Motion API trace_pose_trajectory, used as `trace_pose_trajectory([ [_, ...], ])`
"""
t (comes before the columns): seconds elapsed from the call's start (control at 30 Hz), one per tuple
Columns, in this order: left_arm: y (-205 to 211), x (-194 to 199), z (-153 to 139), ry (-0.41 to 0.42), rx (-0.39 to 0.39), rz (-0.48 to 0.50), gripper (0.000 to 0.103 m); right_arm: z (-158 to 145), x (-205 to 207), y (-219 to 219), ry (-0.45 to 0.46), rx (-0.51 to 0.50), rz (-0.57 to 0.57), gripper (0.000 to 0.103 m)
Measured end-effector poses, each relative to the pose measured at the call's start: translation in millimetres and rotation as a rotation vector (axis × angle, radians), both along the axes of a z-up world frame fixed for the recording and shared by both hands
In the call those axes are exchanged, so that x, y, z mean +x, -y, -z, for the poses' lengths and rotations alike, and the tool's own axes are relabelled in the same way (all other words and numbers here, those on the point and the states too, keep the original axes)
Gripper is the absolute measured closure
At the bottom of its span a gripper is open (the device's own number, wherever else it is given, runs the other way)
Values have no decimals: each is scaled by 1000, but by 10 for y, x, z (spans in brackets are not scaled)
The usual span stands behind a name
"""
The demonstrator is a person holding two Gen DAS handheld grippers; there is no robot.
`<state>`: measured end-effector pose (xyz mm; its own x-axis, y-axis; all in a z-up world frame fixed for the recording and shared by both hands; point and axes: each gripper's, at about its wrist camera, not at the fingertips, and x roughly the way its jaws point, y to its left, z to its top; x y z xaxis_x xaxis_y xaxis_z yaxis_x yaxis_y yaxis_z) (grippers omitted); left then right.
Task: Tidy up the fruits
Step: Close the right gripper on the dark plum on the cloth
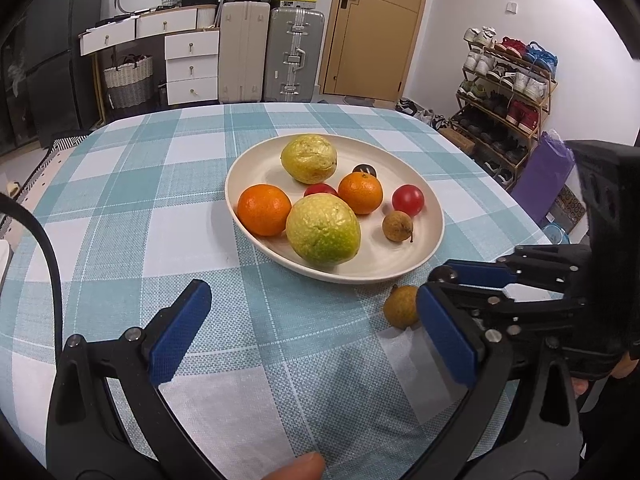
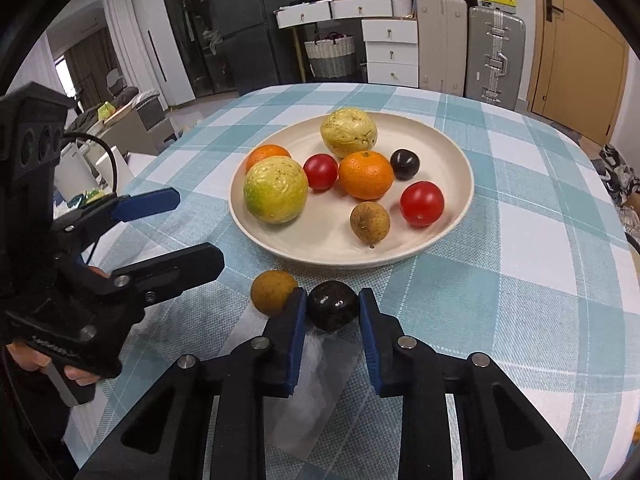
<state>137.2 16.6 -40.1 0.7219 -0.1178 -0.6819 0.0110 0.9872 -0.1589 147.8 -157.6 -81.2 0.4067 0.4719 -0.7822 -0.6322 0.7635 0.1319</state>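
Two blue pads of the right gripper squeeze a small dark fruit on the checked tablecloth. Its jaws are almost closed, with the dark fruit pinched between them. Just outside the left pad, touching it, sits a small brown fruit. Past the jaws is a big cream plate.

On the plate are two bumpy yellow-green fruits, two oranges, two red tomatoes, one more brown fruit and one more dark fruit.

Off to the left side, the left gripper hangs over the cloth. Its jaws are wide open and hold nothing. The brown fruit on the cloth lies just beyond its right pad, and the right gripper's black arm partly covers it in the left view.

Behind the table stand suitcases, white drawers, a door and a shoe rack.
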Motion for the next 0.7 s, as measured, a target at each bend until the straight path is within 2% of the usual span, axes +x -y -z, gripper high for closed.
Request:
trace_pose_trajectory([
  [0.37, 204, -40, -10, -4, 21, 67, 2, -139, -125, 329, 35, 83, 72, 76],
  [0.53, 343, -65, 8, -23, 3, 127, 18, -174, -119, 419, 36, 94, 83, 76],
  [0.67, 434, -26, 84, -59, 22, 147, 29, -169, -119, 489, 22, 108, 97, 76],
  [0.7, 450, -10, 106, -72, 24, 152, 35, -166, -125, 504, 21, 106, 100, 76],
])
